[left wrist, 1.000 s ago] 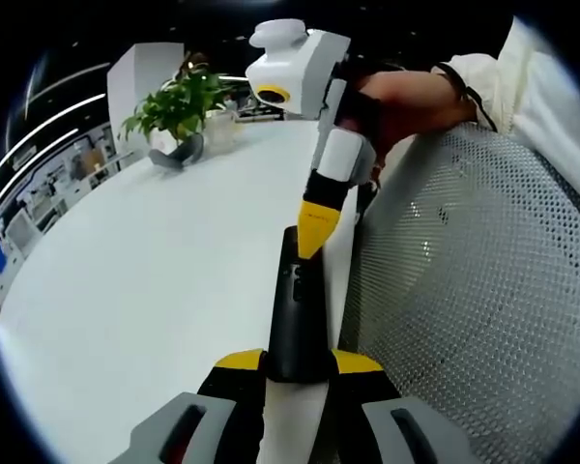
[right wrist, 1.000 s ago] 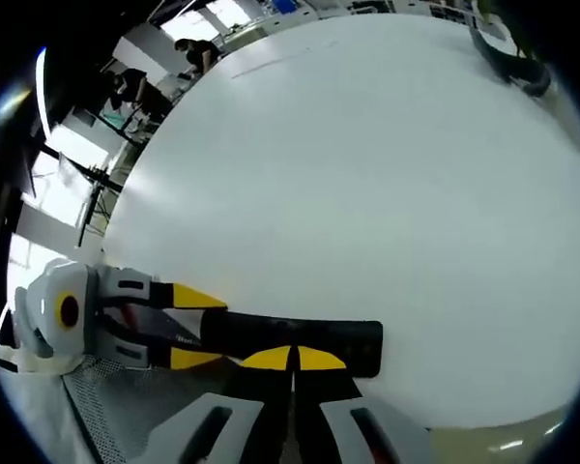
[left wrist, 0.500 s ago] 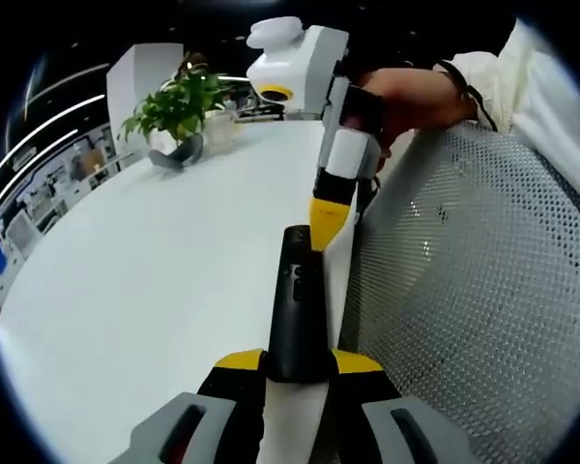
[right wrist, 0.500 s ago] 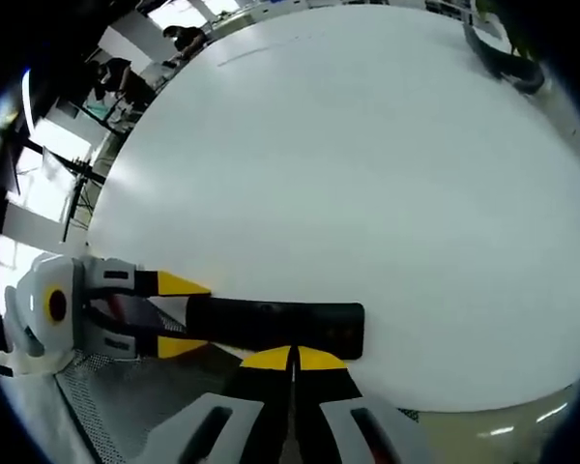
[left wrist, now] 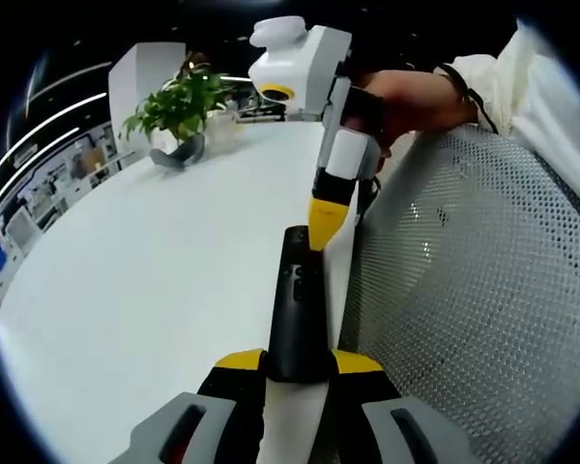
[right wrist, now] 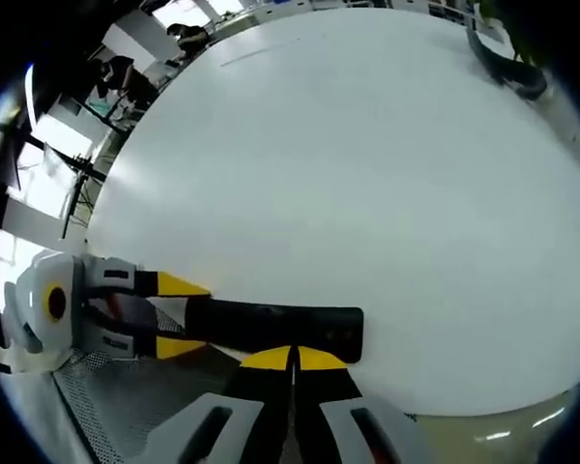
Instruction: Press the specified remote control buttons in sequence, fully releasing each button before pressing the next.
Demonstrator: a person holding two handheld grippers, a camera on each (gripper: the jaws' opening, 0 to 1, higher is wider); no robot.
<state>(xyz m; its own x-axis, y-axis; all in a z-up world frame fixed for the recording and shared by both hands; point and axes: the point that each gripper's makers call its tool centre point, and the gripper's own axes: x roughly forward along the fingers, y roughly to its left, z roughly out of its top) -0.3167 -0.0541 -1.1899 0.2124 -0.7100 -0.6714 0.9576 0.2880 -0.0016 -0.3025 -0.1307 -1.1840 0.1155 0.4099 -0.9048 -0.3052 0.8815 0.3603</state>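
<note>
The black remote control [left wrist: 296,307] is lying along the near edge of the white table [left wrist: 155,271], its length running straight away from the left gripper [left wrist: 299,361], whose yellow-tipped jaws are pinching the remote's near end from both sides. In the right gripper view the same remote [right wrist: 271,327] is showing as a dark bar lying crosswise, with the left gripper [right wrist: 179,314] clamping its left end.

The right gripper [left wrist: 323,237] is coming down from above in the left gripper view, its jaws pressed together into a single yellow point that is touching the remote's far end by the small buttons; a hand [left wrist: 406,101] is holding it. In its own view the right gripper [right wrist: 292,359] is showing its two yellow tips closed against each other, sitting right at the remote's long edge.

No brand, label or button marking is readable on the remote; the writing is too small and dark to make out.

A white mesh chair back [left wrist: 474,290] is standing just beside the table edge. A potted green plant [left wrist: 179,111] is sitting far back on the table.
</note>
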